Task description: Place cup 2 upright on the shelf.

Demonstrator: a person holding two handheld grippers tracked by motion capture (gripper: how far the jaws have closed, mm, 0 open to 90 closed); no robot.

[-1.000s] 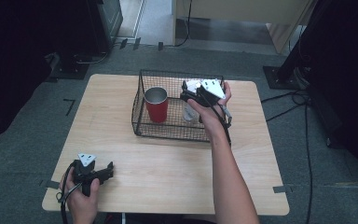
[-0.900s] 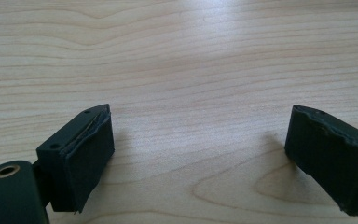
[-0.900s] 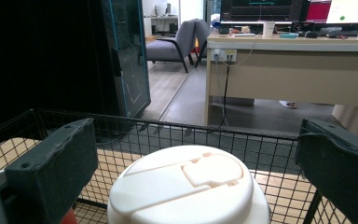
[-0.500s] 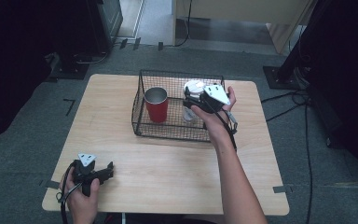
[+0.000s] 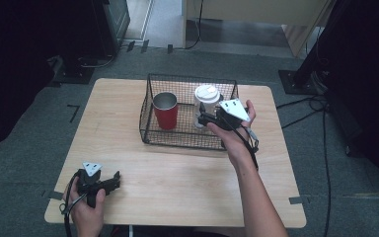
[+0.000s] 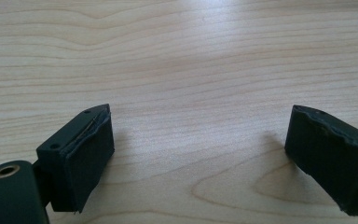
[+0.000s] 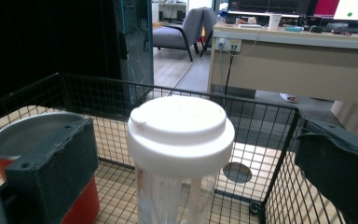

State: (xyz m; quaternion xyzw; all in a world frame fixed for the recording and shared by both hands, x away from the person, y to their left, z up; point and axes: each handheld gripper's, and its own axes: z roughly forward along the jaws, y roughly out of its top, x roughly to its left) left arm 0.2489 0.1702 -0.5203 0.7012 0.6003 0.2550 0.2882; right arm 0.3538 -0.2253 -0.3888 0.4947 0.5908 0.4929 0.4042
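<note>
A black wire basket [image 5: 145, 129] stands on the wooden table [image 5: 177, 182]. Inside it are a red cup [image 5: 165, 109] with a metal inside and a clear cup with a white lid [image 5: 206, 100]. My right gripper [image 5: 201, 117] reaches over the basket's right wall, just beside the lidded cup. In the right gripper view the lidded cup [image 7: 181, 135] stands between the jaws of my open right gripper [image 7: 198, 140], apart from both, with the red cup [image 7: 9, 140] behind the left jaw. My left gripper [image 5: 114, 179] rests open and empty near the table's front left corner, and in the left gripper view my left gripper [image 6: 200, 149] has bare wood between its jaws.
The basket's far wall [image 7: 168, 98] rises behind the lidded cup. Past the table are grey floor, black stands [image 5: 306, 74] with cables at the right, and a desk [image 7: 298, 60] at the back. Bare table top lies in front of the basket.
My right gripper has come down from above the basket to the lidded cup's right side, so the white lid now shows. The left gripper has not moved.
</note>
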